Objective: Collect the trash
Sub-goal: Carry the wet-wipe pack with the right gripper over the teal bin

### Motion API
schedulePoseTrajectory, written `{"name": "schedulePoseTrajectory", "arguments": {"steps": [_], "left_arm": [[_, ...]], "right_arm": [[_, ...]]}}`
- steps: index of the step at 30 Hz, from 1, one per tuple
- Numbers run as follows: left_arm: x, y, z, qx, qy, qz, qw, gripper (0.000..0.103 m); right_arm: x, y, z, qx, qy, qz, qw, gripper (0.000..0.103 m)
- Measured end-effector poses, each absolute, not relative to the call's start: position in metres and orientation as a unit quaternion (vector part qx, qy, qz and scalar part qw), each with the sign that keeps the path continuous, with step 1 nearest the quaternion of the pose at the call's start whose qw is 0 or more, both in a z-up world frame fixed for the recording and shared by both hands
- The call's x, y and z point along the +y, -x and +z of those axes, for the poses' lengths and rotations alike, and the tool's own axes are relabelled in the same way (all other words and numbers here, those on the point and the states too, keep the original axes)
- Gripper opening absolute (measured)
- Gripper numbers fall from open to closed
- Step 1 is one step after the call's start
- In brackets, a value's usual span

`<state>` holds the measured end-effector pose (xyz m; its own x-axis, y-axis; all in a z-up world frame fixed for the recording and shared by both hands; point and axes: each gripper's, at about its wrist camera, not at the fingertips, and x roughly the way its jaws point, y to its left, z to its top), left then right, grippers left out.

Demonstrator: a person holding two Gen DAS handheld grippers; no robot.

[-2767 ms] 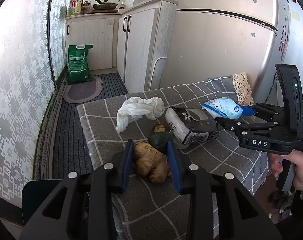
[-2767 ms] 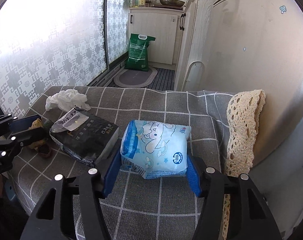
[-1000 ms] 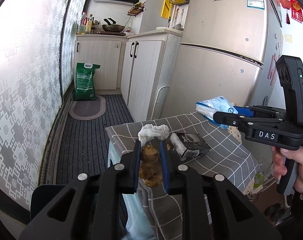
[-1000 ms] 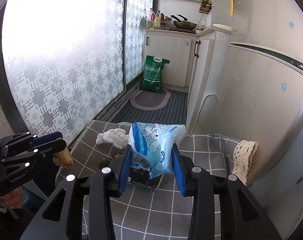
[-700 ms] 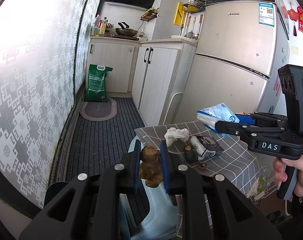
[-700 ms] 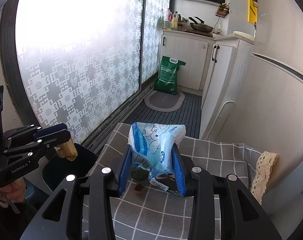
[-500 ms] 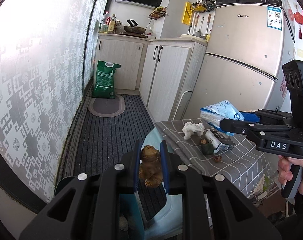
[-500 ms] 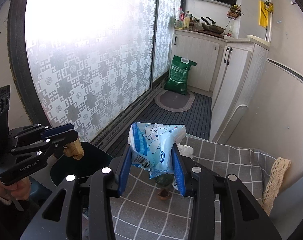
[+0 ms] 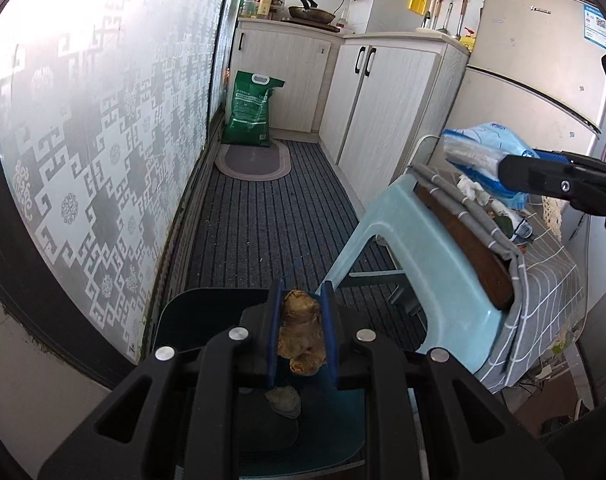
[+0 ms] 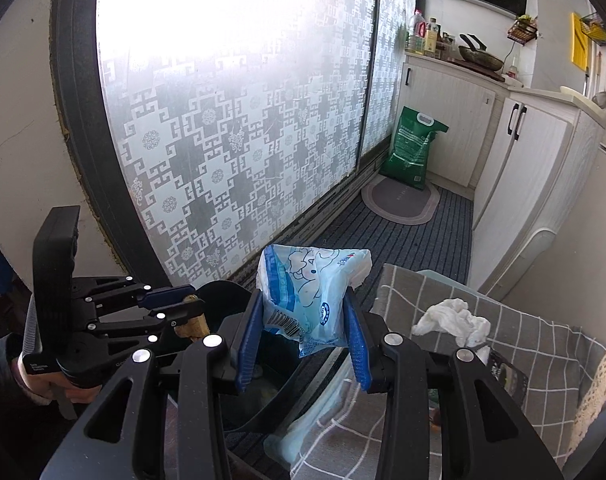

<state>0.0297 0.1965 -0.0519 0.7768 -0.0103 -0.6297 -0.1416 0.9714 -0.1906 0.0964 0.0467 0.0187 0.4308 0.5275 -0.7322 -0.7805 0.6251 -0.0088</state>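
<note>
Left gripper (image 9: pixel 301 334): jaws clamped on a knobbly brown ginger root (image 9: pixel 301 336), held in the air above the dark bin (image 9: pixel 207 312) on the floor. A small grey lump (image 9: pixel 283 400) lies in the bin's bottom, under the root.

Right gripper (image 10: pixel 303 334): jaws clamped on a pale blue tissue packet (image 10: pixel 307 292) printed with a cartoon figure, held upright in the air between the bin and the surface edge. In the left wrist view the same packet (image 9: pixel 483 148) shows at the tip of the right gripper, above the surface.

Surface: a light blue plastic stool (image 9: pixel 423 256) covered with a grey checked cloth (image 10: pixel 523 344). On the cloth: a crumpled white tissue (image 10: pixel 455 322) near the far edge; a dark packet (image 10: pixel 507 376) just beside it, partly hidden by the right gripper's frame.

Surroundings: green sack (image 9: pixel 251 112) standing against the white cabinets (image 9: pixel 383 96); oval grey mat (image 9: pixel 253 162) in front of the sack on striped dark flooring; refrigerator (image 9: pixel 539 80) behind the stool; patterned frosted sliding door (image 10: pixel 231 112).
</note>
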Motion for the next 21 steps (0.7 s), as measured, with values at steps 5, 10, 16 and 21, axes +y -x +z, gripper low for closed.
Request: {"name": "schedulePoseTrajectory", "arguments": {"steps": [5,10,16,21], "left_arm": [[0.209,-0.027,-0.075,0.361,0.118,0.046,0.924,0.021],[0.214,-0.025,-0.092,0.383,0.117,0.048,0.915,0.021],[0.216,-0.027,-0.11,0.411,0.115,0.044,0.903,0.021],[0.22,-0.027,-0.125,0.43,0.112,0.046,0.894,0.021]], "right_arm": [[0.07,-0.092,-0.001,0.379,0.193,0.408,0.808,0.039],[0.087,-0.087,-0.016,0.392,0.206,0.416,0.794,0.039],[0.102,-0.084,-0.025,0.402,0.212,0.425,0.783,0.039],[0.114,-0.082,-0.039,0.42,0.226,0.427,0.768,0.039]]}}
